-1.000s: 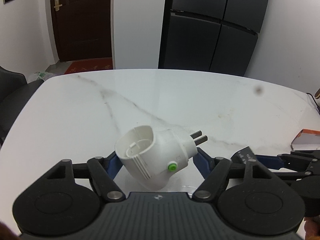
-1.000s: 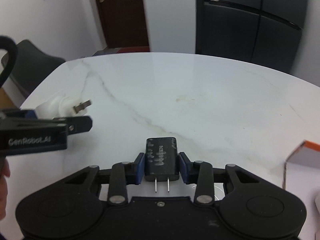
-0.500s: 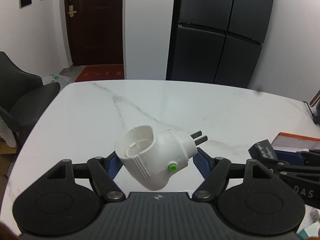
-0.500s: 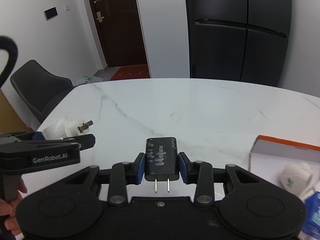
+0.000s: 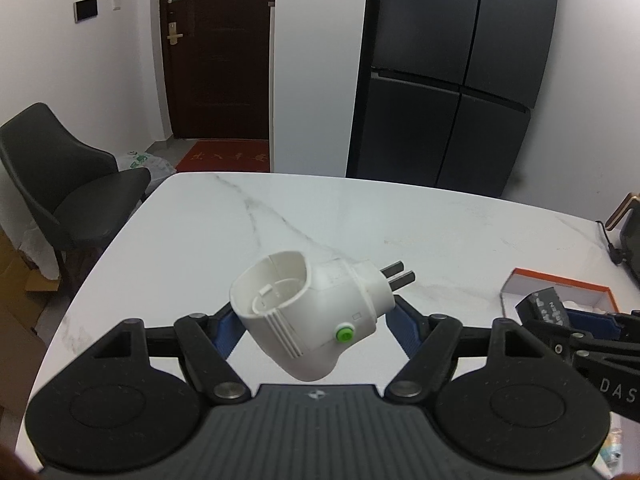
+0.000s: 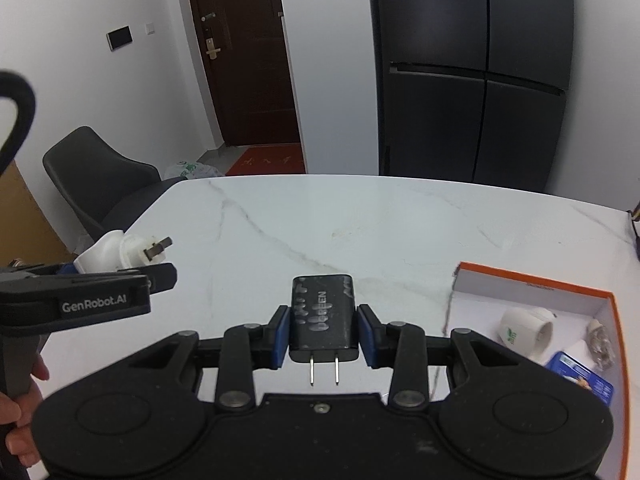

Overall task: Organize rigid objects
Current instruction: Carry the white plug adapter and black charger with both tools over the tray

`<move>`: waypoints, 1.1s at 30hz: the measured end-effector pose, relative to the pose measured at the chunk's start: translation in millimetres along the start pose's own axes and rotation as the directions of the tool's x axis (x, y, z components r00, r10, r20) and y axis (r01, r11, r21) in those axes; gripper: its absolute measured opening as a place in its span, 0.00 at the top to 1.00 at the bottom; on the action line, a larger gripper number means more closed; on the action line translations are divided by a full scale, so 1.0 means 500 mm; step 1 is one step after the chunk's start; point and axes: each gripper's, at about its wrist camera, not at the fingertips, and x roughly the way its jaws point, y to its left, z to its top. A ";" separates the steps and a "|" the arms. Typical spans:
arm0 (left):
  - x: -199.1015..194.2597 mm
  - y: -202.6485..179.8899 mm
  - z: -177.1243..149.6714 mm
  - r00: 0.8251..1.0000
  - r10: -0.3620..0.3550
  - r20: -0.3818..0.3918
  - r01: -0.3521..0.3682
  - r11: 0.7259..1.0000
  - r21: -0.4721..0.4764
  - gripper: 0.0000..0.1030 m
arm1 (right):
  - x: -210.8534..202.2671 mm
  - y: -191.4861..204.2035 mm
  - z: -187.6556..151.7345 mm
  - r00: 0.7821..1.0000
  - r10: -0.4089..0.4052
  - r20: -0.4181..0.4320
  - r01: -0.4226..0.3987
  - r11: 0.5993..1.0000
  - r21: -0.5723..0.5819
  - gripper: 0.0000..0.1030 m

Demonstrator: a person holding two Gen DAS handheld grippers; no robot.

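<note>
The left claw (image 5: pixel 310 322) is clamped on a white adapter (image 5: pixel 308 312), held tilted above the table (image 5: pixel 400 216) with its prongs pointing forward and to the claw's right. The right claw (image 6: pixel 323 330) grips a black charger (image 6: pixel 323 316) squarely between its blue pads, prongs aimed back at the camera. Ahead and to the right of the right claw sits an orange-rimmed box (image 6: pixel 536 280) that already holds a white plug (image 6: pixel 526 332) and a blue packet (image 6: pixel 584 378) — likely the drop spot for both. To do this well, carry the charger over the bare near corner of the box, lower it until it is just above the floor, and only then ease the pads apart. The adapter is bulky and gripped off-centre, so it may swing on release — bring it in second, keeping the two claws from crossing, and set it beside the plug, not on it.
</note>
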 end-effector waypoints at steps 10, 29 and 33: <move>-0.040 -0.036 -0.023 1.000 0.011 0.006 -0.011 1.000 -0.001 0.26 | -0.080 -0.022 -0.029 1.000 0.008 0.011 -0.008 1.000 -0.016 0.57; -0.061 -0.084 -0.028 0.999 -0.011 0.042 0.010 0.999 0.036 0.26 | -0.143 -0.067 -0.033 0.998 -0.023 0.050 0.022 1.000 0.011 0.57; -0.062 -0.096 -0.030 0.999 -0.027 0.040 0.025 0.998 0.051 0.26 | -0.148 -0.080 -0.038 0.998 -0.031 0.048 0.030 0.999 0.026 0.57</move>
